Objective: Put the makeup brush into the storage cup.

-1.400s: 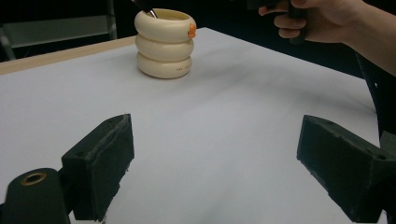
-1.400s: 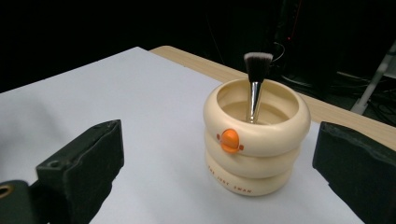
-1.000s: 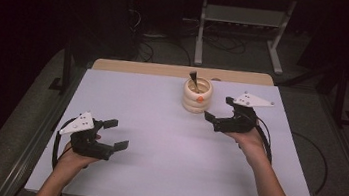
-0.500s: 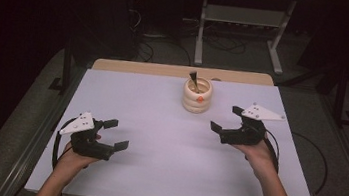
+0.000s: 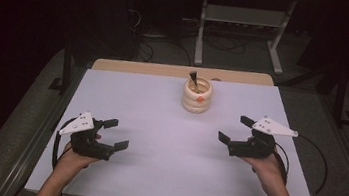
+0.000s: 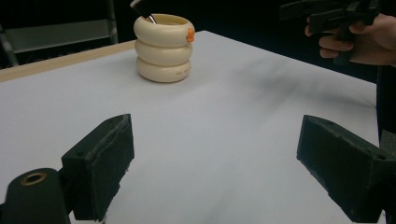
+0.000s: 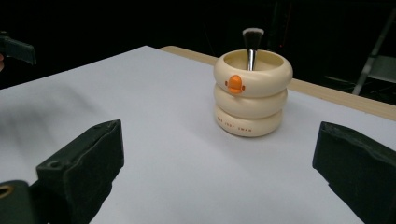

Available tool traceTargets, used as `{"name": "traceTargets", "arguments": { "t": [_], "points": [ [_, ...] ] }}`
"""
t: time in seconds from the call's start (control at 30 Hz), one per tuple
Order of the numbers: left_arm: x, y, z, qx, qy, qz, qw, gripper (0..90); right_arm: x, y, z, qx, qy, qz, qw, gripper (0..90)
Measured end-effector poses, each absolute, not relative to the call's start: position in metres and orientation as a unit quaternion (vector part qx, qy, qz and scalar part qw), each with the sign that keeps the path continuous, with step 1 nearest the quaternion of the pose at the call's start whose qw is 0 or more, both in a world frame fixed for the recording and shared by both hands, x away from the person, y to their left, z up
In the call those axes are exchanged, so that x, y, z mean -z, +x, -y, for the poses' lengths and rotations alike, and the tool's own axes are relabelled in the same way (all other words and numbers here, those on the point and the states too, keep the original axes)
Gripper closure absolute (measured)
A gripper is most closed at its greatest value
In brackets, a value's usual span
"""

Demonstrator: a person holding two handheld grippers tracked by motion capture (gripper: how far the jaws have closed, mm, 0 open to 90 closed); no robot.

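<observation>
Item: cream holder (image 5: 197, 95), three stacked rounded rings with an orange duck-bill knob on the top ring, standing upright on the white table (image 5: 153, 176) near its far edge. Small lettering on the bottom ring, too fine to read.

Contents: one makeup brush (image 7: 252, 44), handle down inside the holder, dark bristles up, leaning toward the far side of the rim.

Left gripper (image 5: 113, 133): well apart from the holder, on the near left side of it, held just above the table. Jaws spread wide, nothing between them.

Right gripper (image 5: 235, 129): nearer the holder than the left, to the near right of it, pointed roughly at it. Jaws spread wide, empty.

Step in hand, as judged: brush appears seated in the holder, both grippers clear of it.

Risks, as judged:
- Holder is tall for its footprint and light-looking; a sideways brush from a jaw could tip it or slide it toward the table's far edge.
- Brush leans freely; a knock to the rim could flick it out.
- Trailing cable on the right could drag across the table and catch the holder.
</observation>
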State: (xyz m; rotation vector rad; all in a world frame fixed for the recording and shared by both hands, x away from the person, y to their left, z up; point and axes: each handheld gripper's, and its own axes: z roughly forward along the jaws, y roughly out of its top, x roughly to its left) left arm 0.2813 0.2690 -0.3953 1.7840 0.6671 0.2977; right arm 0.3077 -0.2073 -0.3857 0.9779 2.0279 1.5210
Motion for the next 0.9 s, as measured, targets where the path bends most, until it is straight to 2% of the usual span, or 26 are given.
{"name": "traceTargets", "arguments": {
  "t": [0.63,0.9],
  "points": [
    [0.395,0.281,-0.272,-0.131,0.758,-0.283,0.573,10.7,0.403,0.281,0.23,-0.548,0.371,-0.718,0.216,1.3],
    [0.396,0.281,-0.271,-0.132,0.759,-0.281,0.573,10.7,0.406,0.281,0.235,-0.551,0.374,-0.714,0.216,1.3]
  ]
}}
